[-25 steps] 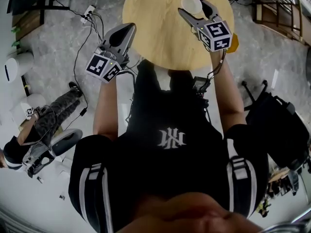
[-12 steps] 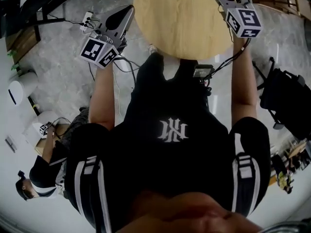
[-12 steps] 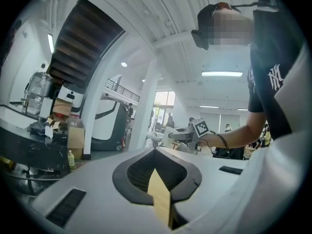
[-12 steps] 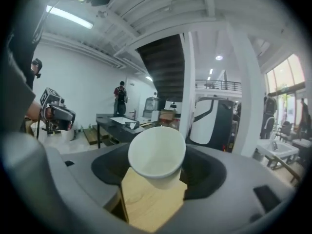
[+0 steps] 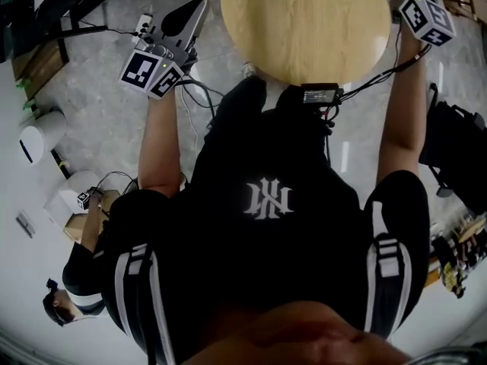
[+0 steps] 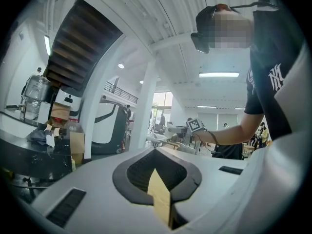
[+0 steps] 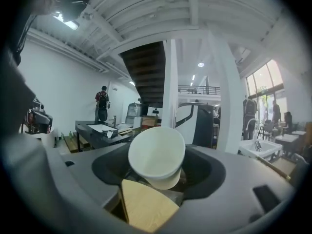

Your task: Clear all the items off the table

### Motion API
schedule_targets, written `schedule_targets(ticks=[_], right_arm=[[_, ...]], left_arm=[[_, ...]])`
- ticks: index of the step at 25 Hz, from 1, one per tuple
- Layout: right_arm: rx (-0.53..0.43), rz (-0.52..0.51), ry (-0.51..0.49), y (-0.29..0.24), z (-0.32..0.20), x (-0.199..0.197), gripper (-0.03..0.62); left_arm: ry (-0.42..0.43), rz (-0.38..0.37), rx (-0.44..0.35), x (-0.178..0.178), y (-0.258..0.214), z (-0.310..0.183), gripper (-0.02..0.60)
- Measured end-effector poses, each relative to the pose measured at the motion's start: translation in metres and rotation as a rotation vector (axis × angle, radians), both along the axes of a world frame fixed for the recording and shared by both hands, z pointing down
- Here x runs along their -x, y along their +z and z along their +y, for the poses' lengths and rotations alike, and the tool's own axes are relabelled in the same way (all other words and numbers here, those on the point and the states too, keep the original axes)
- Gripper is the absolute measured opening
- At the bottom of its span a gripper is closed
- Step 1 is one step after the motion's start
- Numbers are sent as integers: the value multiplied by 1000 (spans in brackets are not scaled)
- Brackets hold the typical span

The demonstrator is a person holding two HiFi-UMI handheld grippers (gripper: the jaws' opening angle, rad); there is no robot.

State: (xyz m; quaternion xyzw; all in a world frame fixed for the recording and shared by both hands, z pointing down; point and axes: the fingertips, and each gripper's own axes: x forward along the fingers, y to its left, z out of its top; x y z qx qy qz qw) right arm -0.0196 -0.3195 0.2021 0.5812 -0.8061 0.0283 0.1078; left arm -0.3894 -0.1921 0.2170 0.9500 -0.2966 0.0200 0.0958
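Right gripper (image 7: 157, 135): your jaws clamp a tilted white paper cup (image 7: 156, 155), with your arm stretched past the right edge of the round wooden table (image 5: 304, 29). Left gripper (image 5: 195, 7): jaws closed on nothing, held level over the floor to the table's left.

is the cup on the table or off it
Off: the cup sits clamped in the right gripper; the table looks bare.

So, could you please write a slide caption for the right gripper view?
Right gripper holds a white paper cup between its jaws, with a dark staircase behind.
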Motion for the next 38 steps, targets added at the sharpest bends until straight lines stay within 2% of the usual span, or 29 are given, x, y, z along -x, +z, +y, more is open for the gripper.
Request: schedule_targets(ticks=[4,7,14,20,23,31,38], right_arm=[[-7,-39,-4,-33,-22,-4,324],[-42,-18,-77,-53,-38,32,324],[-33,-77,-282,-52,-81,167,324],[3,-117,-466,-30,-113,293,324],[14,-144,-524,-21,-121,339,324],[53,-176,-583,18,-163,415,324],[82,-148,-604,62,-218,469,325]], left_arm=[[9,-5,-12,10,-1,-4,2],[0,-1,-6,14,3,-7,2],[-50,3,-1,39,8,-34,2],[-104,-9,3,72,21,-92,2],[-131,-45,-8,83,21,-123,2],[-196,-69,-22,113,26,-210,2],[-210,-58,2,136,55,-249,2]])
